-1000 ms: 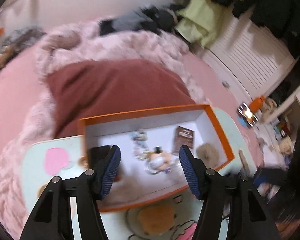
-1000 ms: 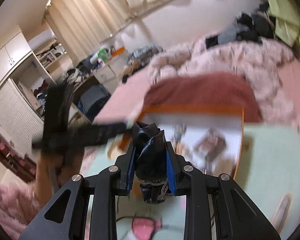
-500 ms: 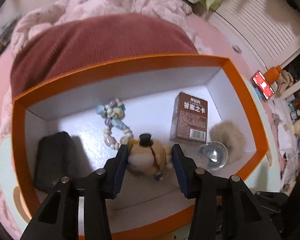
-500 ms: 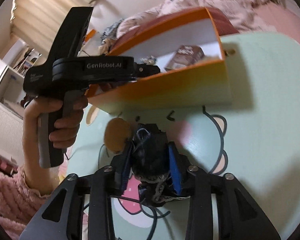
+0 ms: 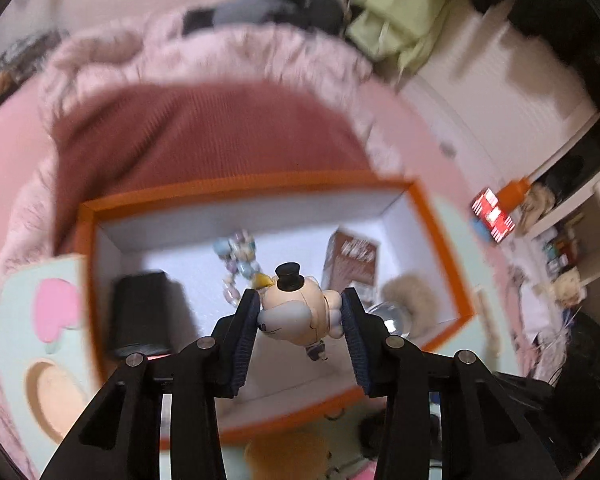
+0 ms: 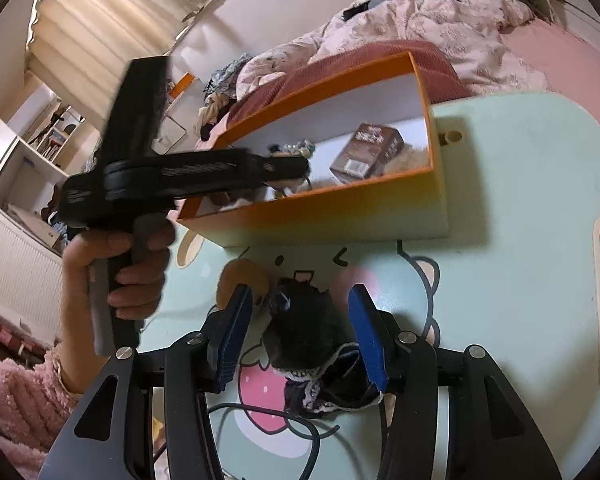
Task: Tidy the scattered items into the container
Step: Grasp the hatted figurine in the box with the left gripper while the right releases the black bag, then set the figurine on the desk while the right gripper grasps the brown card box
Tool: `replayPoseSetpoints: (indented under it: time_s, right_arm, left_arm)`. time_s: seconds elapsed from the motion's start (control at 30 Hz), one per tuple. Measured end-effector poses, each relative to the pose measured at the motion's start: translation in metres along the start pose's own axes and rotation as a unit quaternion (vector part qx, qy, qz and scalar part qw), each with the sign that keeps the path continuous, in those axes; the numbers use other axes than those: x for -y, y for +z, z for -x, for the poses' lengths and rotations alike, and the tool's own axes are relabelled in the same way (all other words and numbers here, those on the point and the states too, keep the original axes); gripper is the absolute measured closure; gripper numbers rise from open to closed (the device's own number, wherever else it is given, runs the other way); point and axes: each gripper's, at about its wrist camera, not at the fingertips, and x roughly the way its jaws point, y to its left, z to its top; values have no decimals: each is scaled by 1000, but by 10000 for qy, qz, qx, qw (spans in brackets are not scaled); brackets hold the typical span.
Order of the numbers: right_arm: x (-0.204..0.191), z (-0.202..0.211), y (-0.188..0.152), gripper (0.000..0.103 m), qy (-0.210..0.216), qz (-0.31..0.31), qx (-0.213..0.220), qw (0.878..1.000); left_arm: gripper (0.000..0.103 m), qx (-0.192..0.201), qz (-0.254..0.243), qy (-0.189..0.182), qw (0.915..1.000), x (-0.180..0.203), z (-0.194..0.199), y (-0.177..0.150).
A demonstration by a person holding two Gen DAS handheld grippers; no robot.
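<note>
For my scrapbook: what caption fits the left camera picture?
Left tongs hold a top-hat toy over the orange box.

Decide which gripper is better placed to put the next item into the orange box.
Left. The left gripper already grips the top-hat figure above the orange box; the right gripper is open around the black bundle on the table.

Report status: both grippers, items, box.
Left gripper shut on top-hatted beige figurine, above orange box. Right gripper open around black lace-trimmed cloth on table.

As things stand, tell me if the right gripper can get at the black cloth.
Probably yes: the right gripper is open, its fingers either side of the black cloth on the table, with nothing between.
</note>
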Motion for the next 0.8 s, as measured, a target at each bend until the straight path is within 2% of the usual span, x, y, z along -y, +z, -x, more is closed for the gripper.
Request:
replayPoseSetpoints:
  time_s: [0.1, 0.23, 0.37, 0.5, 0.63, 0.8]
  right_arm:
    - [-13, 11, 15, 52, -40, 262, 178, 9995]
    - [-22, 21, 58, 52, -318, 467, 443, 9974]
    - [-31, 0, 101, 52, -1125, 447, 141, 9925]
    - [-28, -44, 122, 52, -1572, 293, -528, 9857]
    - [-21, -75, 119, 52, -1916, 210, -997, 9762]
    - [-17, -90, 115, 52, -2378, 209, -1032, 9656]
  left_arm:
    - [63, 457, -98, -14, 9989, 1, 41, -9]
    - [63, 572, -108, 238, 9980, -4, 62, -38]
    - [63, 424, 531, 436, 9967, -24, 50, -83]
    - [63, 459, 965, 591, 9925, -34, 34, -113]
    - [63, 592, 988, 673, 9911, -35, 32, -126]
    - [63, 454, 731, 823, 9929, -26, 17, -136]
